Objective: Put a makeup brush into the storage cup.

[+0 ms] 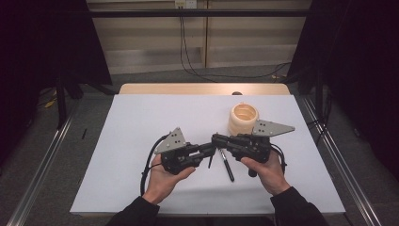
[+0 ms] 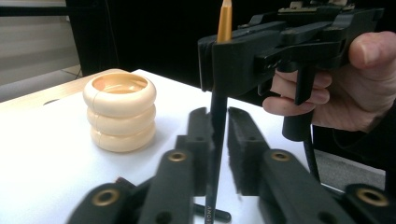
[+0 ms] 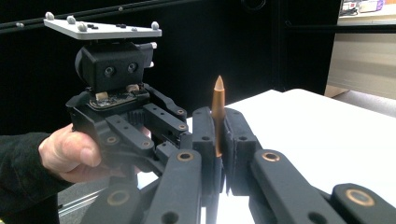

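Where your two hands meet over the near middle of the white table [image 1: 141,122], both grippers are on one pencil [image 2: 217,140]. It stands upright between them, its long axis vertical, with a black shaft below and an orange-brown sharpened end pointing straight up. Faint pale lettering runs along the shaft low in the left gripper view, but it is too blurred to read (perhaps a maker's mark, you cannot tell).

Your left gripper [image 1: 207,151] has its jaws drawn in to a narrow gap around the black shaft; whether the pads actually press it is not clear from these views. Your right gripper [image 1: 217,140] is closed tight on the pencil higher up, with the pointed tip rising above its jaws in the right gripper view [image 3: 218,116].

Just beneath and beside the jaws, a second dark pen [image 1: 227,165] lies flat on the table, its long axis running from near you toward the far side, slightly slanted.

Farther back, to the right of the grippers, a cream holder [image 1: 243,118] made of three stacked rings stands upright on the table, its open mouth facing up, well apart from the pencil.
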Tool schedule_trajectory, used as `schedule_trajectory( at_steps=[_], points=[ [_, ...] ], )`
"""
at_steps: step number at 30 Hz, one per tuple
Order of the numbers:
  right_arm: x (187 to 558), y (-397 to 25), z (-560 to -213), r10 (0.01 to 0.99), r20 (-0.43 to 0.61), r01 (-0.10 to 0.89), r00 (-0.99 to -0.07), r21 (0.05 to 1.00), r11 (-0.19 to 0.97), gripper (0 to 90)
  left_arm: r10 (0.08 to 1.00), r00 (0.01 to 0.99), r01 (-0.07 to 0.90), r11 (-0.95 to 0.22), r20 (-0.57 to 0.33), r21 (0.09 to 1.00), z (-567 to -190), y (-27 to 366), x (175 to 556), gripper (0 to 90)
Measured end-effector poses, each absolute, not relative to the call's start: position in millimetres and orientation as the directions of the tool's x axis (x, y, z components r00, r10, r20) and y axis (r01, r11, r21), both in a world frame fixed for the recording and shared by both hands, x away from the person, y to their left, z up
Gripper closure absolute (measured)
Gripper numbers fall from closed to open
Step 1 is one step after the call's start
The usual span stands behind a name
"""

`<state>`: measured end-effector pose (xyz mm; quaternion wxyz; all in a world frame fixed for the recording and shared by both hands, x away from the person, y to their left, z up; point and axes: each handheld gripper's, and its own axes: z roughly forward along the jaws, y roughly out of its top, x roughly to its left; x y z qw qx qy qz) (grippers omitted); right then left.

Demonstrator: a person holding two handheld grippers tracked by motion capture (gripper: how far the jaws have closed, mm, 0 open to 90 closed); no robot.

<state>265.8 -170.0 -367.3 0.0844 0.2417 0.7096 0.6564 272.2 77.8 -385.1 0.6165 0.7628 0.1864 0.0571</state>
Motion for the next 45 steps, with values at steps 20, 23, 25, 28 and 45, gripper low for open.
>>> schedule_trajectory(
  at_steps=[20,23,25,28,45],
  points=[
    [264.0,-173.7,-365.0,0.465,0.174,0.212,-0.868,0.977,0.03,84.2,0.452,0.884,0.208,-0.147,-0.122,0.967,-383.0,84.1,270.4,17.4],
    [263.8,-173.5,-364.9,0.469,0.166,0.207,-0.867,0.978,0.037,84.2,0.465,0.878,0.202,-0.152,-0.111,0.968,-383.6,86.1,270.4,9.1],
    [263.7,-173.5,-365.1,0.469,0.162,0.205,-0.868,0.978,0.041,84.2,0.458,0.879,0.215,-0.132,-0.133,0.968,-384.6,88.3,271.0,4.7],
    [263.5,-173.9,-364.8,0.475,0.162,0.204,-0.865,0.978,0.038,84.2,0.466,0.875,0.213,-0.128,-0.131,0.969,-384.8,91.3,271.1,3.0],
    [263.5,-179.7,-364.1,0.497,0.147,0.193,-0.855,0.98,0.043,84.2,0.556,0.827,0.185,-0.126,-0.085,0.975,-392.6,123.6,272.0,1.7]
  ],
)
